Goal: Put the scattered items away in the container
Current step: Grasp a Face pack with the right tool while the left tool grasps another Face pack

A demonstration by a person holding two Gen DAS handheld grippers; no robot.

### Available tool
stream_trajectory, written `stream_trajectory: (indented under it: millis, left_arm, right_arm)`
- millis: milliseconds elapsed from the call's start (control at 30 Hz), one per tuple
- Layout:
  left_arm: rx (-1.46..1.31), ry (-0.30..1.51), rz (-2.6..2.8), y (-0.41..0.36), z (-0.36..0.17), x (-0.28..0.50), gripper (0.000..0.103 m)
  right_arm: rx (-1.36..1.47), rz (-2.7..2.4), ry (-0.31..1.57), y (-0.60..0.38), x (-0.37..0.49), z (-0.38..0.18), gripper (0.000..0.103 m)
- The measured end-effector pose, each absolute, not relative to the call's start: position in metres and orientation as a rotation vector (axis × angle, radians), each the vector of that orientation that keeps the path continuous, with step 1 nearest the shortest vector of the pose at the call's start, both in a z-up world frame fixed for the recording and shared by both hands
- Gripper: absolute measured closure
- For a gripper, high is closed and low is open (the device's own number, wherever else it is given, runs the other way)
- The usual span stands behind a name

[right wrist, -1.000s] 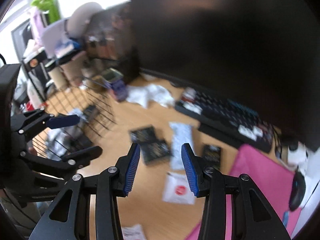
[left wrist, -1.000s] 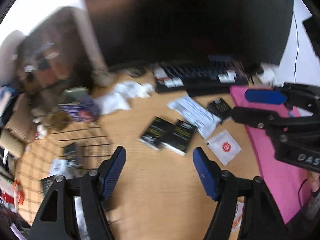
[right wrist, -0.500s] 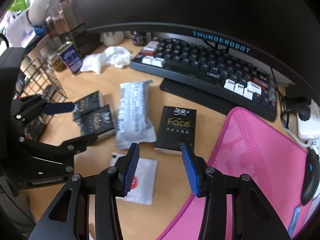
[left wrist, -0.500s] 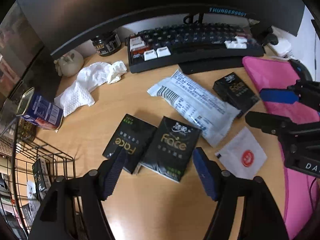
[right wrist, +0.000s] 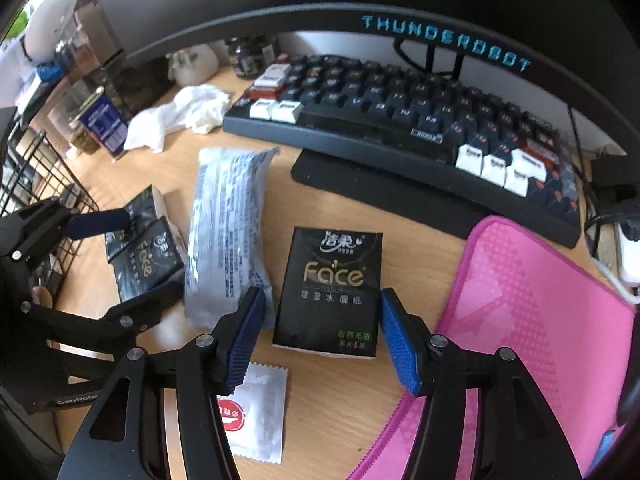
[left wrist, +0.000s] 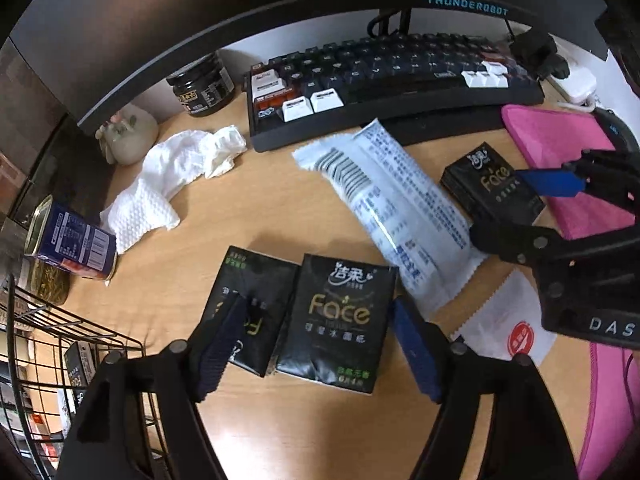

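Observation:
Two black "Face" tissue packs lie side by side on the wooden desk; my left gripper (left wrist: 316, 344) is open, its jaws straddling the right pack (left wrist: 340, 316), with the left pack (left wrist: 248, 304) under the left finger. My right gripper (right wrist: 320, 340) is open around a third black tissue pack (right wrist: 332, 288). A long white-blue wrapped pack (left wrist: 392, 216) lies between them, also in the right wrist view (right wrist: 228, 232). A white sachet with a red mark (right wrist: 256, 412) lies near the front. The black wire basket (left wrist: 44, 344) stands at the left with small items inside.
A dark keyboard (right wrist: 400, 120) and monitor edge (right wrist: 440, 36) are behind. A pink mat (right wrist: 532, 340) is at the right. A crumpled white tissue (left wrist: 180, 176), a blue can (left wrist: 72, 240), a dark jar (left wrist: 204, 84) and a small figurine (left wrist: 128, 136) sit at back left.
Both grippers have swung down and forward from a raised, blurred view to low over the desk. Each now straddles a black tissue pack. Both stay open.

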State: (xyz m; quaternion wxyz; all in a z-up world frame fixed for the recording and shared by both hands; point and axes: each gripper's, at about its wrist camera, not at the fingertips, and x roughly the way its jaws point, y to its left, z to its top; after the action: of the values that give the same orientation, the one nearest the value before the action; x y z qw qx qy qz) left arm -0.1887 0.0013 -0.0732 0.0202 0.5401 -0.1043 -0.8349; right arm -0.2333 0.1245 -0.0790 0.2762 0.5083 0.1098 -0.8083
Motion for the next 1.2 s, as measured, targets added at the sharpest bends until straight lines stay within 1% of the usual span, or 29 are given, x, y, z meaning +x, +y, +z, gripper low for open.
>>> stream_trajectory:
  millis: [33, 67, 167, 200, 267, 367, 400, 467, 500, 533, 600, 667, 733, 867, 1000, 1200]
  left_arm:
    - [1.676, -0.326, -2.59, 0.002, -0.073, -0.188, 0.03]
    - [1.68, -0.32, -2.593, 0.002, -0.072, -0.187, 0.031]
    - [1.699, -0.265, -2.618, -0.001, -0.067, -0.184, 0.044]
    - [1.71, -0.241, -2.628, -0.001, -0.065, -0.181, 0.049]
    - [1.743, -0.207, -2.64, -0.001, -0.065, -0.177, 0.052]
    - [1.735, -0.255, -2.644, 0.003, -0.068, -0.17, 0.052]
    - [1.729, -0.262, -2.642, 0.004, -0.069, -0.167, 0.049]
    - [1.764, -0.216, -2.64, 0.002, -0.074, -0.164, 0.038]
    - [1.804, -0.164, -2.652, 0.0, -0.078, -0.164, 0.029]
    - [1.827, -0.108, -2.672, -0.003, -0.082, -0.164, 0.023]
    - [1.805, -0.091, -2.672, -0.004, -0.083, -0.164, 0.022]
    - [1.801, -0.076, -2.665, -0.004, -0.082, -0.164, 0.027]
    - [1.79, -0.061, -2.661, -0.004, -0.078, -0.164, 0.05]
    - [1.811, -0.018, -2.652, -0.005, -0.077, -0.165, 0.051]
    - [1.789, -0.053, -2.654, 0.001, -0.071, -0.16, 0.051]
    - [1.701, -0.092, -2.719, 0.007, -0.04, -0.138, 0.051]
  right_arm:
    - [1.363, -2.175, 0.302, 0.124, -0.233, -0.079, 0.054]
    - [1.364, -2.176, 0.31, 0.124, -0.231, -0.079, 0.055]
    - [1.372, -2.168, 0.307, 0.124, -0.228, -0.078, 0.056]
    - [1.373, -2.165, 0.306, 0.125, -0.226, -0.078, 0.056]
    - [1.368, -2.166, 0.306, 0.126, -0.223, -0.075, 0.056]
    - [1.357, -2.165, 0.315, 0.129, -0.213, -0.069, 0.056]
    - [1.354, -2.161, 0.318, 0.13, -0.209, -0.068, 0.056]
    - [1.349, -2.153, 0.32, 0.131, -0.201, -0.067, 0.056]
    - [1.347, -2.149, 0.318, 0.132, -0.197, -0.067, 0.056]
    - [1.343, -2.146, 0.316, 0.133, -0.193, -0.067, 0.056]
    - [1.335, -2.145, 0.308, 0.136, -0.188, -0.067, 0.056]
    - [1.332, -2.147, 0.295, 0.139, -0.186, -0.068, 0.056]
    - [1.342, -2.148, 0.277, 0.142, -0.186, -0.071, 0.056]
    - [1.342, -2.147, 0.268, 0.146, -0.185, -0.071, 0.056]
    - [1.331, -2.152, 0.259, 0.149, -0.183, -0.066, 0.056]
    - [1.297, -2.163, 0.269, 0.149, -0.17, -0.052, 0.056]
